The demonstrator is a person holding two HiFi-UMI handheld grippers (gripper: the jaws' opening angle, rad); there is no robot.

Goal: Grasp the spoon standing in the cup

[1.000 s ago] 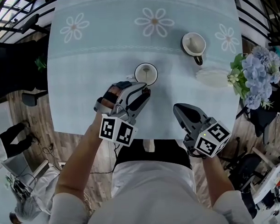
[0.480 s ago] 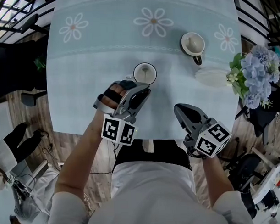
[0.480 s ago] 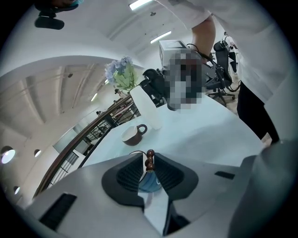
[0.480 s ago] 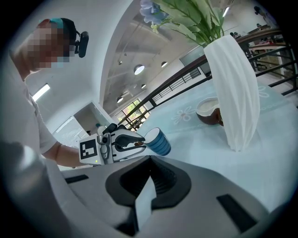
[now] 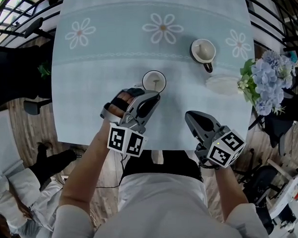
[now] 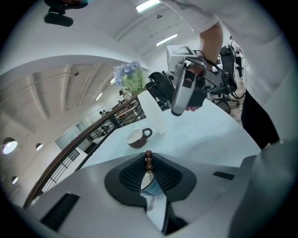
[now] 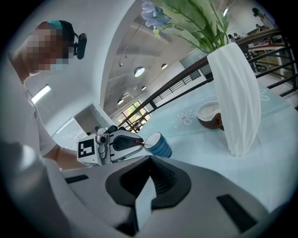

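Observation:
A blue striped cup [image 5: 154, 80] stands mid-table on the pale cloth. Its spoon's brown handle [image 6: 148, 160] rises between the ribbed pads of my left gripper [image 6: 148, 163]. The jaws are closing and both pads touch the handle's sides. In the head view the left gripper [image 5: 155, 95] reaches the cup's near rim. From the right gripper view, the cup [image 7: 158, 145] sits just past the left gripper [image 7: 136, 143]. My right gripper [image 5: 189, 114] hovers near the table's front edge, apart from the cup, its jaws together and empty.
A brown mug [image 5: 204, 50] stands at the back right. A white ribbed vase [image 7: 235, 102] with blue flowers [image 5: 267, 82] is at the right edge. The table's front edge [image 5: 91, 141] runs just under both grippers. Railings surround the table.
The left gripper stays at the cup's near rim with its fingers drawn closer together. The right gripper has not moved. A person on the floor at the lower left has shifted.

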